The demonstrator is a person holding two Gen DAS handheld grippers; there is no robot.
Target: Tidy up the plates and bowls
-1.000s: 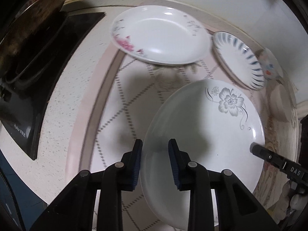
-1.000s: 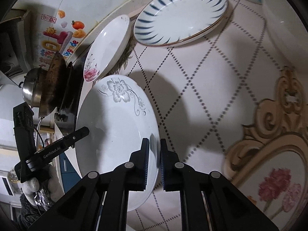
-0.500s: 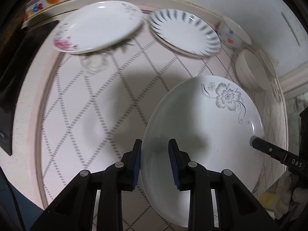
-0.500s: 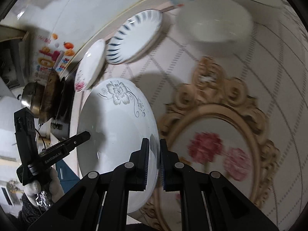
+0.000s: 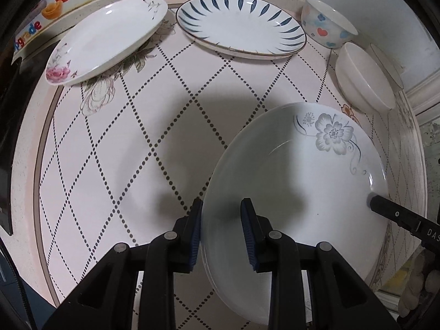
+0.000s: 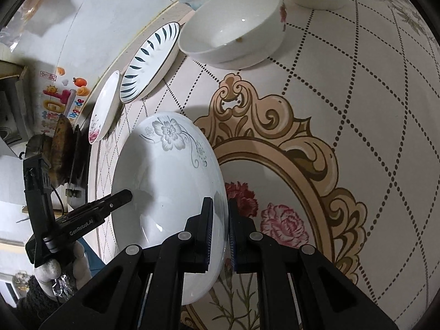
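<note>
Both grippers, your left (image 5: 221, 229) and right (image 6: 220, 229), clamp the grey-flower plate (image 5: 299, 181) by opposite rims, unstacked; blue-striped plate (image 5: 242, 24) and bowls upper right remain unsorted.

Flower plate (image 5: 297, 181) nr front, two plates (image 5: 242, 27) behind, bowls (image 5: 363, 82) back right.

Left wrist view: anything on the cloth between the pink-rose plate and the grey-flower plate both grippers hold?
Nothing. In the left wrist view only bare dotted tablecloth lies between the pink-rose plate and the grey-flower plate.
</note>
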